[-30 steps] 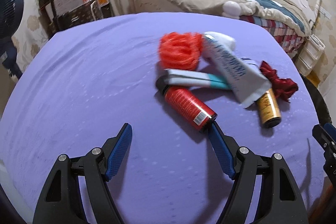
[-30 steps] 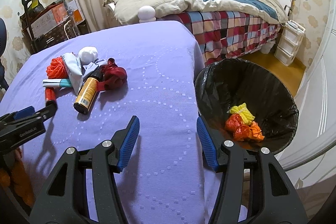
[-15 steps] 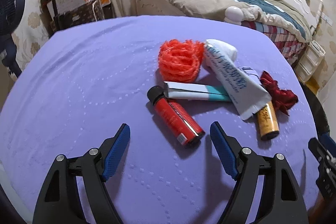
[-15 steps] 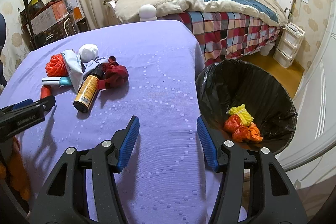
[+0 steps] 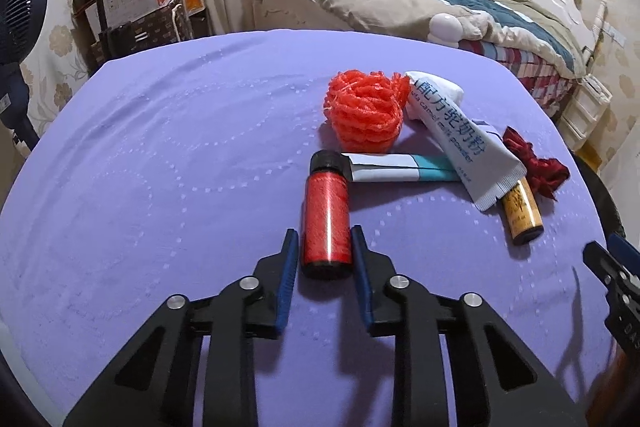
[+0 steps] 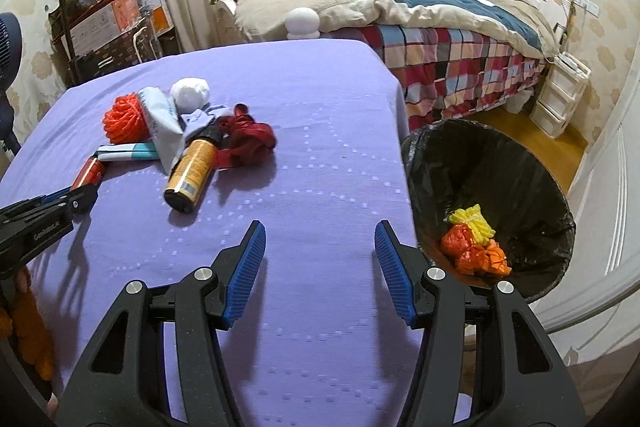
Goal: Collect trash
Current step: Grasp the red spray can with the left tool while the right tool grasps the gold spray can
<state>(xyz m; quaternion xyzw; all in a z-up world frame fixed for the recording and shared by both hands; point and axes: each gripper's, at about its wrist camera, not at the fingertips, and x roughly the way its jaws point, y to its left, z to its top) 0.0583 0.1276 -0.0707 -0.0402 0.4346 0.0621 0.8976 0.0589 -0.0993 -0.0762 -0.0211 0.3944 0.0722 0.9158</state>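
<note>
Trash sits in a loose cluster on the purple tablecloth [image 5: 160,167], toward the far right of the table in the left wrist view. Largest piece is a pale blue pouch [image 5: 460,135] printed with dark blue Chinese characters and, beneath them, Latin lettering that seems to read "camel milk powder"; its crimped end lies over the gold bottle [image 5: 522,211], whose label carries dark writing too small to read. A ball of orange-red netting [image 5: 366,115] touches the pouch's upper end, with a white wad [image 6: 190,95] behind it. A flat white and teal packet [image 5: 400,167] lies crosswise, its end against the black cap of the red bottle [image 5: 326,223]. A crumpled dark red scrap [image 5: 536,167] rests at the right edge of the group.

Left gripper [image 5: 324,251] has its blue pads on either side of the red bottle's base, jaws closing and narrow, the pads right at the bottle's sides; the bottle lies flat with a shiny glittery red wrap. White lettering, seemingly "GenRobot.AI", shows on this gripper's side in the right wrist view.

Right gripper [image 6: 320,259] hangs over bare cloth with jaws apart and nothing between them. Beside the table's right edge stands a black-lined bin [image 6: 500,163] holding yellow and orange netting [image 6: 476,243]
</note>
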